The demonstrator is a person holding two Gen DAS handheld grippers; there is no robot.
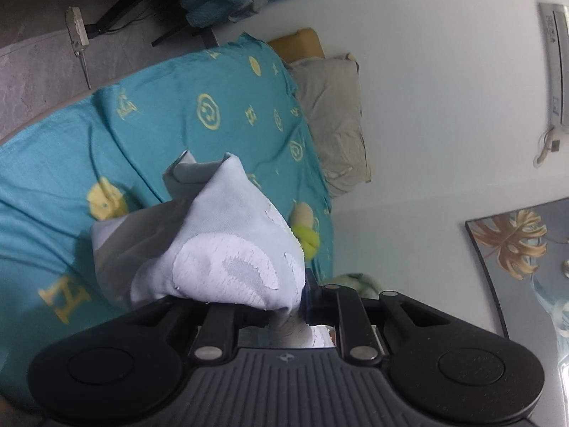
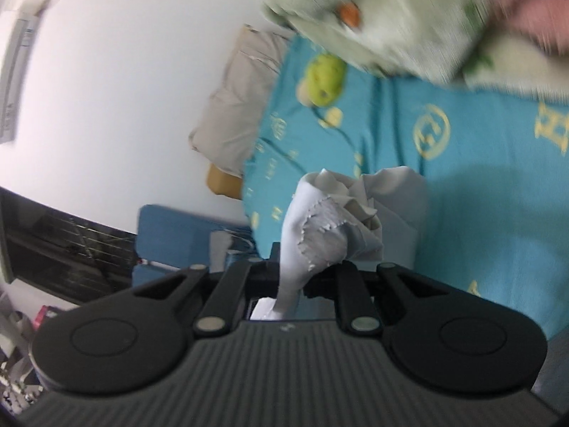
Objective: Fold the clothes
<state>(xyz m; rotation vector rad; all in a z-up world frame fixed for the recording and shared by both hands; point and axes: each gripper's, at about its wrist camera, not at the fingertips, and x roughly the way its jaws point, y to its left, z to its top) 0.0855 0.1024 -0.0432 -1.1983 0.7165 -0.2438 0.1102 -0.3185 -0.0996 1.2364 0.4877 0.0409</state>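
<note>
Hanging limp above the teal bed (image 1: 153,131), the pale grey garment (image 1: 227,249) looked light, soft and prone to bunching, each claw, left (image 1: 286,311) and right (image 2: 290,286), clamped on a gathered edge, a hold better moved to flat corners or seams

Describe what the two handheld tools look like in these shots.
Both look alike. The left tool and right tool each have a dark grey ribbed body with a small pale logo at its front edge. On each side sits a black rounded wing with a round disc. Black link bars with silver rivets run forward to the fingers. No cables or sleeves show.
</note>
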